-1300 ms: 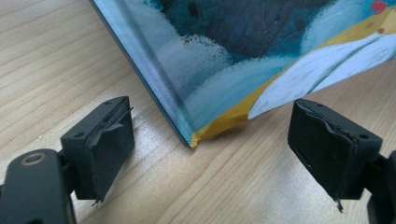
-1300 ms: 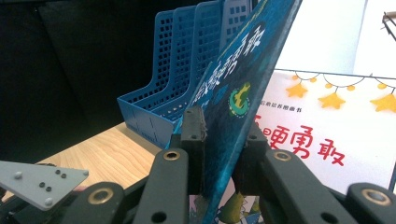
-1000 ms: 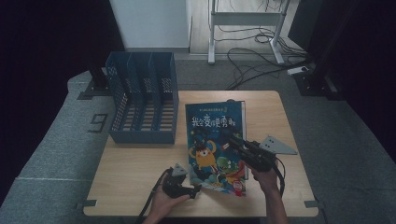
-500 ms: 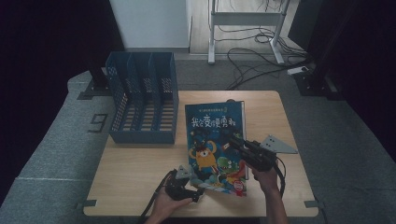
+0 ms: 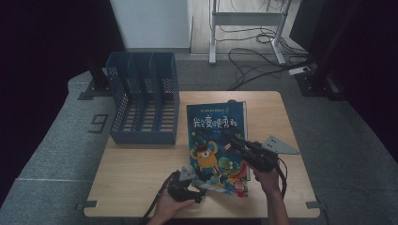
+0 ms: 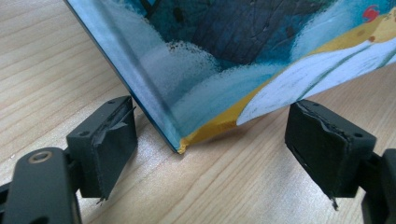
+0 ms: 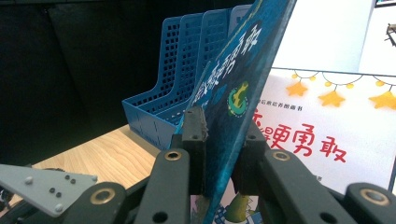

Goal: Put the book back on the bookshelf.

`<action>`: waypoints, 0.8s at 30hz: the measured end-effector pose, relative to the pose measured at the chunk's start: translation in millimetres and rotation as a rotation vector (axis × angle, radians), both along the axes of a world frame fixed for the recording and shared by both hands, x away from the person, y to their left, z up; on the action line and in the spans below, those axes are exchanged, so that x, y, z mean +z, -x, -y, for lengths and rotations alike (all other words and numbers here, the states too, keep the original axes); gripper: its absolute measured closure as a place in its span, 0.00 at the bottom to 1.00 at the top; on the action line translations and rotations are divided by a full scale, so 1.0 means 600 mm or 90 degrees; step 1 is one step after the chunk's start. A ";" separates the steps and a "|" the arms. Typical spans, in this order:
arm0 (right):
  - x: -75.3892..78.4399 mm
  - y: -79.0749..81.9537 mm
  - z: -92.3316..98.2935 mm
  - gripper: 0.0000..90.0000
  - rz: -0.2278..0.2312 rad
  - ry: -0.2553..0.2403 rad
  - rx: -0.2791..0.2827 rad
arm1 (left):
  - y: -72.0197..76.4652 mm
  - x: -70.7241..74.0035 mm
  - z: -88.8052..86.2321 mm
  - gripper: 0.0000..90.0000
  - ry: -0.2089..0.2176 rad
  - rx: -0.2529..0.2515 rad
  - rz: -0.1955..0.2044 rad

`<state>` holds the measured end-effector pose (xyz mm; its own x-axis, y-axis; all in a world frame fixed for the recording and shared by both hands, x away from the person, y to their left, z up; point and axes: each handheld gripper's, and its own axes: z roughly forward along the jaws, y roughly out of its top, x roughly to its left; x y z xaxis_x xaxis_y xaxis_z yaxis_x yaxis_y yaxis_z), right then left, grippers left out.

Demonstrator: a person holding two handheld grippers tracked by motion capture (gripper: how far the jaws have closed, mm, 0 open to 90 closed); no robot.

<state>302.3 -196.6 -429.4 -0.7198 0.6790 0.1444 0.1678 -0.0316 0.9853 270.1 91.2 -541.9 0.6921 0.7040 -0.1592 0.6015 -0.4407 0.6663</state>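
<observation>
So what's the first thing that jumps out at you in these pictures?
The bright picture book with cartoon monsters on its cover, in the middle of the wooden table. The right claw is clamped on the cover and lifts it open, showing a title page with yellow stars, while the left claw sits open around the book's near corner. To the left stands a blue file rack with upright slots.

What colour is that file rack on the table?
The file rack is blue, with perforated walls; the high view shows it best.
</observation>
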 end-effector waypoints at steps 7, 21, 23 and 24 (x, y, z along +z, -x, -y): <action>0.000 0.002 -0.001 0.86 0.006 0.002 -0.006 | -0.006 0.000 0.001 0.18 -0.005 0.003 0.000; 0.004 0.008 0.000 0.87 0.027 0.003 -0.016 | -0.031 0.003 0.005 0.18 -0.012 0.010 -0.011; 0.004 0.008 0.001 0.87 0.025 0.003 -0.017 | -0.032 0.003 0.005 0.18 -0.012 0.011 -0.010; 0.004 0.008 0.001 0.87 0.025 0.004 -0.016 | -0.033 0.003 0.005 0.18 -0.012 0.011 -0.010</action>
